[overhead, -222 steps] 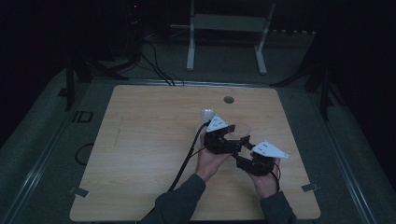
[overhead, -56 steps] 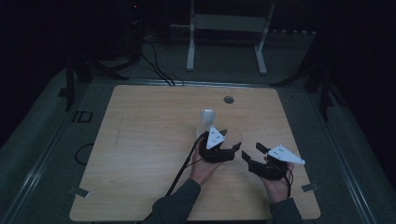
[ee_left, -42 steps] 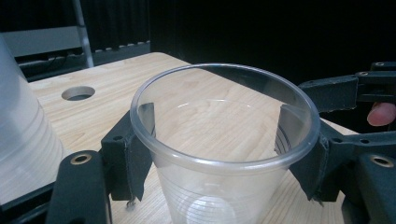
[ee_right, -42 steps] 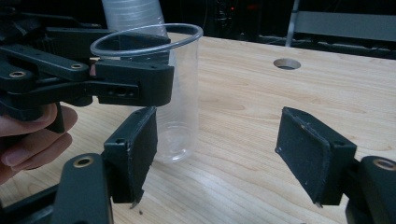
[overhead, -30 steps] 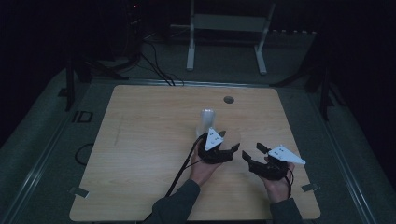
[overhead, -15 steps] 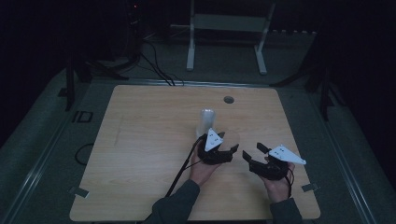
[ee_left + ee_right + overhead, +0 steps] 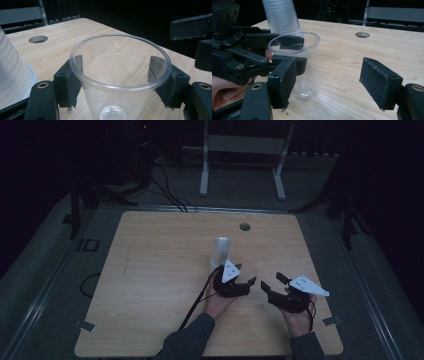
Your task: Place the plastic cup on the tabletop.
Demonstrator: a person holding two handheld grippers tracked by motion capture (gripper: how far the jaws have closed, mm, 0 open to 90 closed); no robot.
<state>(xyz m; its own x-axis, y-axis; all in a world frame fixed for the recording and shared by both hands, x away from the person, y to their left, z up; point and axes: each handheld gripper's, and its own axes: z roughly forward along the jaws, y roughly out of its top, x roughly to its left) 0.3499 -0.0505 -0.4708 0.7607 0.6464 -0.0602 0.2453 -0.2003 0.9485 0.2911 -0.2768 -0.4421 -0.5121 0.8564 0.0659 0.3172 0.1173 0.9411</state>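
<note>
A single clear plastic cup (image 7: 117, 105) stands upright between the jaws of my left gripper (image 7: 120, 82), whose pads press on its sides just under the rim. In the high view this cup (image 7: 248, 268) and left gripper (image 7: 246, 279) are near the middle of the wooden table (image 7: 150, 270). A stack of clear cups (image 7: 221, 251) stands just behind and beside the left gripper. My right gripper (image 7: 274, 283) hovers a little to the right with its jaws apart and nothing between them. In the right gripper view its open jaws (image 7: 329, 82) face the held cup (image 7: 298, 65) and the stack (image 7: 280, 15).
A round hole (image 7: 245, 226) is cut in the table near its far edge. A white metal stand (image 7: 240, 145) and floor cables (image 7: 165, 190) lie beyond the table. The left gripper's cable (image 7: 195, 305) trails toward the near edge.
Since the earliest frame the two grippers have drawn apart, the right one shifting to the right. Over the last second nothing has visibly moved.
</note>
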